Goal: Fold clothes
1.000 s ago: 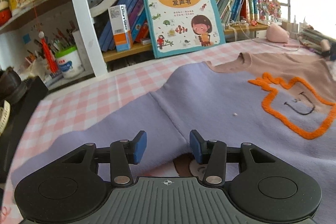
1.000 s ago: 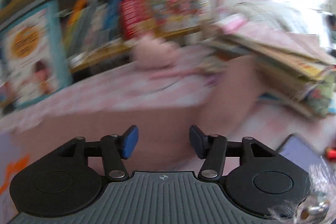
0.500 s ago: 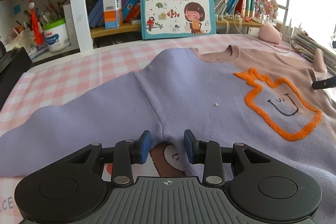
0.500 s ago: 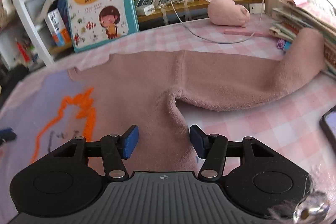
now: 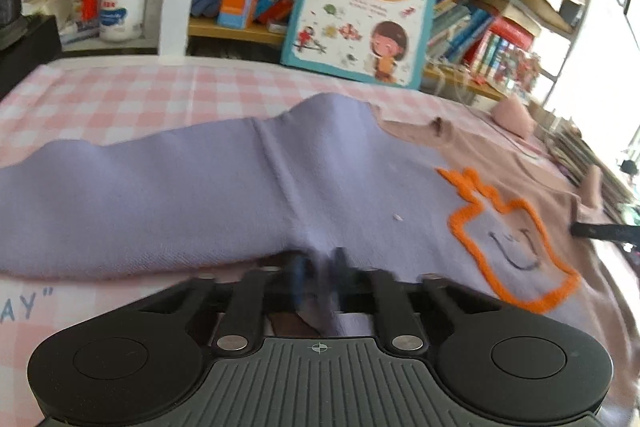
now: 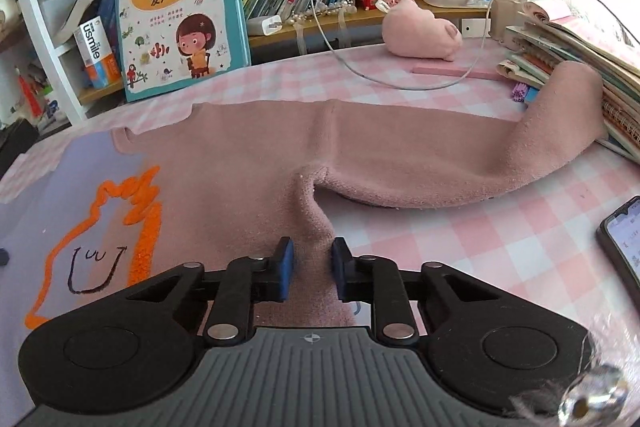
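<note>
A sweater (image 5: 240, 187), purple on one half and pink on the other (image 6: 248, 155), lies flat on the checked tablecloth with an orange outlined smiling figure (image 5: 516, 247) on its chest. My left gripper (image 5: 319, 279) is shut on a pinch of purple cloth under the left armpit; its fingers are blurred. The purple sleeve (image 5: 100, 207) stretches out to the left. My right gripper (image 6: 312, 267) is shut on a ridge of pink cloth at the side seam below the right armpit. The pink sleeve (image 6: 560, 115) runs right and climbs onto a book stack.
A picture book (image 6: 180, 7) leans against the shelf at the back. A pink plush (image 6: 420, 35), a white cable (image 6: 360, 71) and a stack of books (image 6: 580, 43) sit at the right. A phone (image 6: 624, 243) lies near the right edge of the tablecloth (image 5: 120, 95).
Both grippers came down to the sweater's armpits and narrowed. The left went from open to shut on purple cloth; the right closed in on the pink side seam.
</note>
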The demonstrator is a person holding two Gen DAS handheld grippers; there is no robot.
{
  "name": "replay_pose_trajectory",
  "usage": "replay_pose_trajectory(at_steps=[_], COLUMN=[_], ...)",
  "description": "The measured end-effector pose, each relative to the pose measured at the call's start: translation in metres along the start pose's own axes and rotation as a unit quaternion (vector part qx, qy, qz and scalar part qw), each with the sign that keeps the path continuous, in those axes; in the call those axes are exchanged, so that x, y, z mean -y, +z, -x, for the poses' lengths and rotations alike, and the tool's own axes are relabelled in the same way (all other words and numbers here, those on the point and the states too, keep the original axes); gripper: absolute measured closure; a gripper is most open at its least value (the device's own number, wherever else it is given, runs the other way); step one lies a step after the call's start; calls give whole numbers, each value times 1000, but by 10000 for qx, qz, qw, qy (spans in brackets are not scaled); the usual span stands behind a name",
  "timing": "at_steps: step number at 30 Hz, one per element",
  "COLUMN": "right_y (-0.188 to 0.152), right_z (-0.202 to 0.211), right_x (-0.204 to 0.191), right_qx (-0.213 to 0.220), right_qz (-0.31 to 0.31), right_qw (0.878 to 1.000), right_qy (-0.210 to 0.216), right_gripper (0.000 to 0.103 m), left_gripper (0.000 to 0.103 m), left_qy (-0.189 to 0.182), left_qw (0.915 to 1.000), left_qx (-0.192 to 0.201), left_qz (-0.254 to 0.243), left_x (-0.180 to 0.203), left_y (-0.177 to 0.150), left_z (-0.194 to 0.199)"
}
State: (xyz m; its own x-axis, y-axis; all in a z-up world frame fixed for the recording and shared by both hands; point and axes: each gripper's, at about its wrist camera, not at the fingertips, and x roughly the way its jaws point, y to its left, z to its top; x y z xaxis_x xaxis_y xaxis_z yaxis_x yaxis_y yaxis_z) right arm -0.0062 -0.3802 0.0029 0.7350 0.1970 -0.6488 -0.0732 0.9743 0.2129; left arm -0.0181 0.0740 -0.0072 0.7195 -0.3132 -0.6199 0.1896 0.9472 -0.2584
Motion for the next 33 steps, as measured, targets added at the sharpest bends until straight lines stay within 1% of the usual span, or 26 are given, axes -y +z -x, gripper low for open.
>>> replay_pose_trajectory(at_steps=[1,3,6,9,12,16,19,21,24,27,30,33], right_y=[1,3,8,15,25,33,29,24,12,3,-2,-1], right_z=[-1,-5,-15,-32,-52,-67,-63,-57,-42,-32,-28,-30], right_x=[1,0,-8,-26,-49,-66,-61,-55,-48,-45,-46,-51], right_qx=[2,13,51,96,125,143,173,190,204,259,350,373], right_qz=[-44,-112,-138,29,330,633,555,448,268,47,-98,-34], right_qw=[10000,9999,9996,9995,9986,9977,9980,9984,9988,9992,9992,9993], right_qy=[32,108,228,308,390,207,240,299,344,289,180,69], right_gripper=[87,87,87,87,87,88,91,92,92,92,92,92], left_gripper=[96,96,95,93,90,91,93,93,93,93,92,91], left_qy=[43,168,438,572,705,881,961,982,867,755,729,753], left_qw=[10000,9997,9985,9982,9974,9959,9952,9947,9956,9962,9966,9967], left_qx=[41,70,62,87,112,145,197,197,152,128,169,191], left_qz=[3,-141,-316,-184,-48,133,-55,-212,-314,-405,-332,-245], left_x=[-1,-3,-12,-24,-37,-54,-45,-41,-42,-41,-42,-42], left_y=[1,6,18,23,28,35,32,33,38,42,44,41], left_z=[-3,-7,-12,-14,-16,-19,-20,-23,-27,-34,-37,-34])
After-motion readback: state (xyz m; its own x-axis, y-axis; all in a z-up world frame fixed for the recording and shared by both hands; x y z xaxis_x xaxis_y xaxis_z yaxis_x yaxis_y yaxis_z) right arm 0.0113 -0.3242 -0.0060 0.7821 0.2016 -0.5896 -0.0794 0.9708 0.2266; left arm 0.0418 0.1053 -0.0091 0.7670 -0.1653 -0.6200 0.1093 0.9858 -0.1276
